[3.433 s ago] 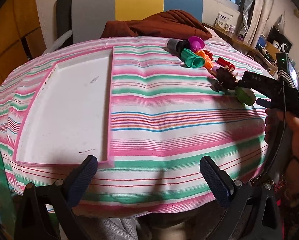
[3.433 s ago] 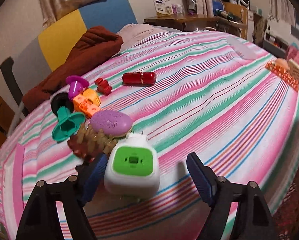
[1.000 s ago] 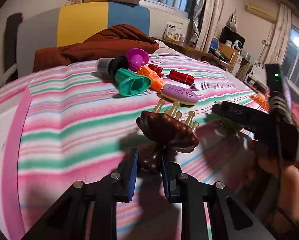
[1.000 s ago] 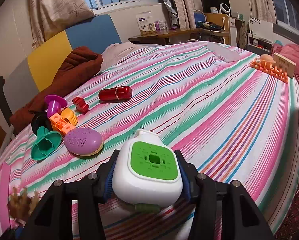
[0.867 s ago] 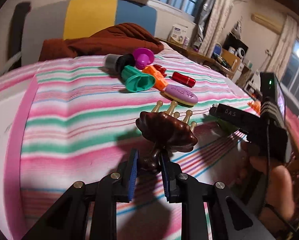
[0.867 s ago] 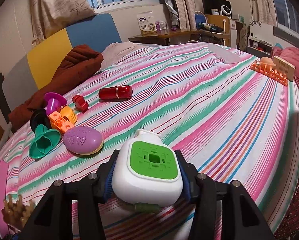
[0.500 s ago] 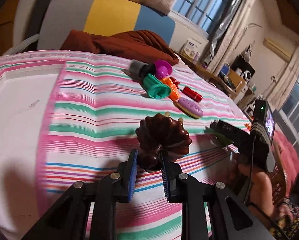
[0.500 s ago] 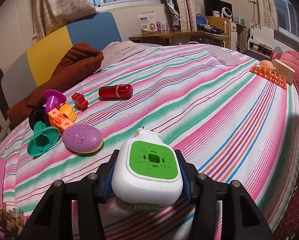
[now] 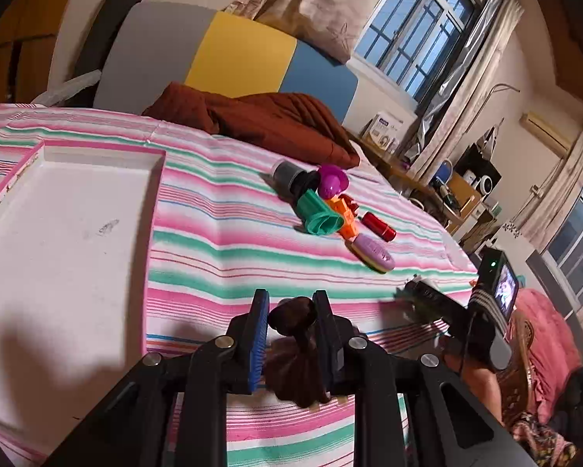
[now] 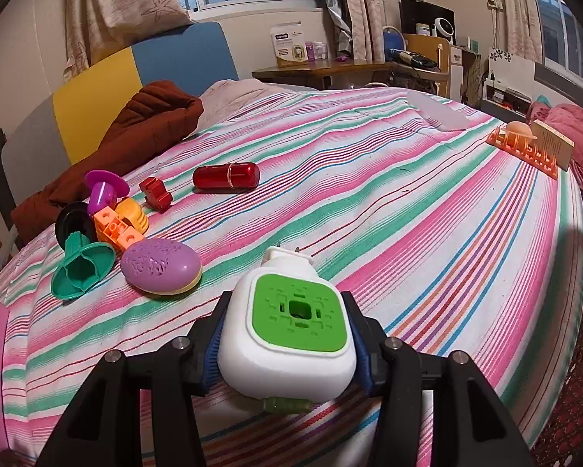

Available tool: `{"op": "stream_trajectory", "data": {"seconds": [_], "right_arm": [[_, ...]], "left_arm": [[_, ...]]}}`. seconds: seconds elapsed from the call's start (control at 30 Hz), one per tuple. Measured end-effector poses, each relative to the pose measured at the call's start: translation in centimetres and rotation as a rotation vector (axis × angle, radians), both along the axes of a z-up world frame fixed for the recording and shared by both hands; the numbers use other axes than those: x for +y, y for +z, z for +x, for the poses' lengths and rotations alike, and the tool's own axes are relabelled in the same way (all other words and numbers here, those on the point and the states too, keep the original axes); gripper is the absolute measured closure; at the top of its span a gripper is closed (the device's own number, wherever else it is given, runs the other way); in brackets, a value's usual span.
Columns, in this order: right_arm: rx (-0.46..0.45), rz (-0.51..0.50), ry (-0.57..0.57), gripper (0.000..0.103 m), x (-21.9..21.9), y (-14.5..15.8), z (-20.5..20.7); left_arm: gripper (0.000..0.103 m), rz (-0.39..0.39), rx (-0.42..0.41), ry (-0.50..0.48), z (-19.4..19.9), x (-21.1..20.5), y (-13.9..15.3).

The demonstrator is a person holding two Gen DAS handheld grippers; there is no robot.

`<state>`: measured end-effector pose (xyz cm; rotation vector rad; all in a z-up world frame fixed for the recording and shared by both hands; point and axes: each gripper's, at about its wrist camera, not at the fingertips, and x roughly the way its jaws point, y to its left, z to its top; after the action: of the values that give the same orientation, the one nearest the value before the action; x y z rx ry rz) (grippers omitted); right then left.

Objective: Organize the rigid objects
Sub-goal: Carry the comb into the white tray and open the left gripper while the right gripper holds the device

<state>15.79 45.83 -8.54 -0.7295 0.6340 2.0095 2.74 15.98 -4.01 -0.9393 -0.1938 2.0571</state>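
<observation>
The left gripper (image 9: 291, 334) is clamped on the narrow handle of a dark brown brush (image 9: 293, 354), whose rounded head hangs below the fingers, above the striped bedspread (image 9: 221, 257). Just to its left on the bed lies a white tray (image 9: 57, 241) with a pink rim.

The right gripper (image 10: 287, 334) is closed on a white plug-in device (image 10: 287, 330) with a green top, its pads pressing both sides; whether the device touches the bedspread cannot be told.

Beyond it on the bed lies a cluster of small things: a purple oval soap case (image 10: 161, 266), a green funnel-shaped piece (image 10: 83, 270), an orange block (image 10: 118, 229), a black disc (image 10: 71, 220), a purple mushroom-shaped piece (image 10: 104, 188) and a red block (image 10: 155, 193). A red capsule (image 10: 226, 177) lies a little apart from them. A brown blanket (image 10: 143, 128) is bunched near the headboard.
</observation>
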Motion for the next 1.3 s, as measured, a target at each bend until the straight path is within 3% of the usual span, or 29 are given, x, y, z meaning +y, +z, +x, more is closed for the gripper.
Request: {"op": "stream_trajectory", "data": {"seconds": [0.4,0.67,1.0,1.13,1.3], "right_arm": [[-0.027,0.003,0.017,0.05,-0.2,0.0,-0.3],[-0.04,-0.002,0.065,0.05,-0.6,0.1,-0.8],[-0.053,0.01,0.105,0.05,-1.3,0.2,-1.4],[-0.063,0.016,0.104,0.05,-1.3,0.1,-1.5],[-0.075,0.026,0.103,0.05,-1.5,0.0,-1.7]], "left_arm": [[0.08,0.067,0.018,0.086,-2.4,-3.4,2.9],[0.08,0.025,0.021,0.194,-6.6,-6.4,3.1],[0.08,-0.095,-0.018,0.292,-13.6,-8.8,0.9],[0.08,-0.192,-0.057,0.356,-16.8,-9.4,-0.5],[0.083,-0.231,-0.055,0.401,-19.5,-9.4,-0.7]]}}
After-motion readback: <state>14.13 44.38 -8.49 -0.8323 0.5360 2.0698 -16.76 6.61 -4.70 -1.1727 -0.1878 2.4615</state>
